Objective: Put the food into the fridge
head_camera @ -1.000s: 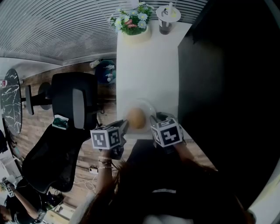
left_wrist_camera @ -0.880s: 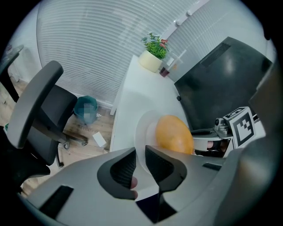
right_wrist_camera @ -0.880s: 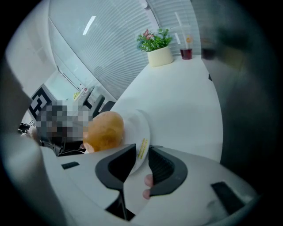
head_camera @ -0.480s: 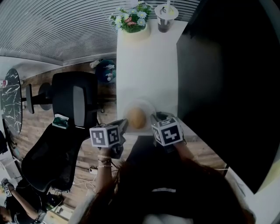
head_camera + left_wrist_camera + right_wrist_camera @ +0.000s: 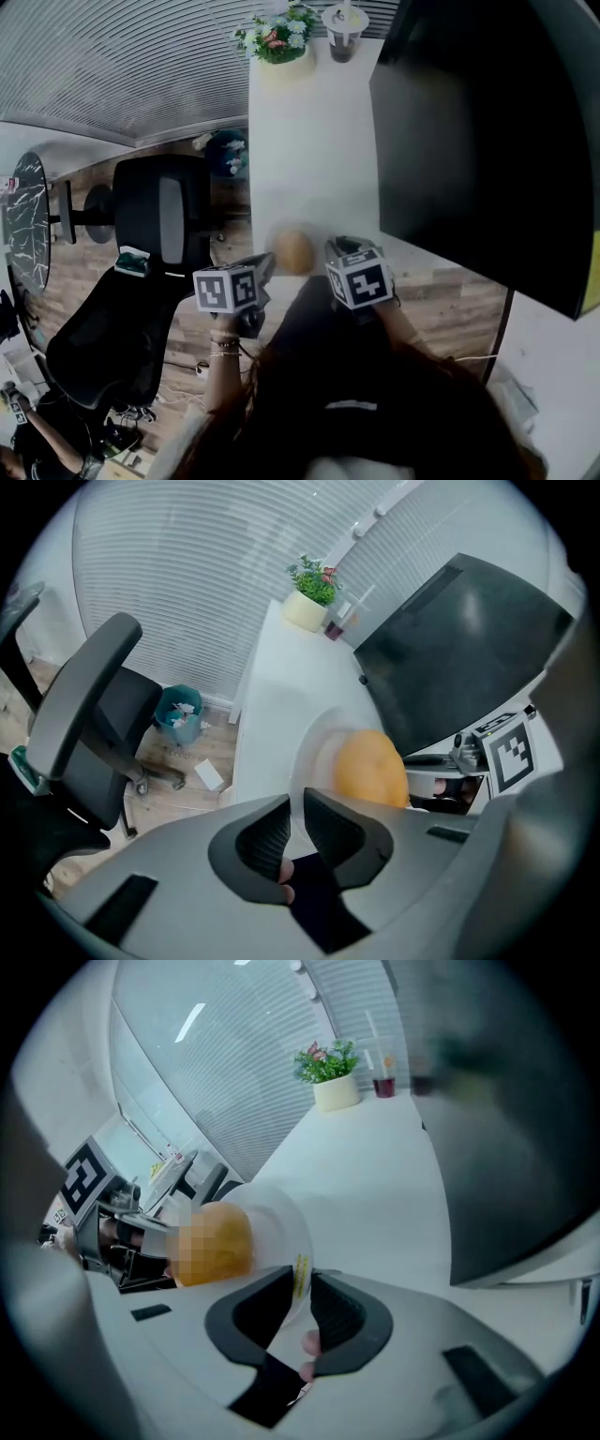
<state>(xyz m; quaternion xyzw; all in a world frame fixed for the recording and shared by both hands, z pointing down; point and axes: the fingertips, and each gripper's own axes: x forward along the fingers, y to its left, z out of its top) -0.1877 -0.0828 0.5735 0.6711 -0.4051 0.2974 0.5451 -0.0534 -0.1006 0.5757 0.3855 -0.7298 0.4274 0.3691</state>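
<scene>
A round golden bun lies on a white plate at the near end of the white table. My left gripper has the plate's left rim between its jaws, which are closing on it. My right gripper is closing on the right rim, where a small yellow label shows between the pads. In the left gripper view the bun sits just beyond the left gripper. In the right gripper view the bun and plate lie left of the right gripper.
The black fridge fills the right side beside the table. A potted plant and a drink cup stand at the table's far end. A black office chair and a bin stand on the wooden floor to the left.
The head view has shifted: the fridge looms larger at the right and floor shows beneath it. Both grippers and the plate stay in almost the same spot.
</scene>
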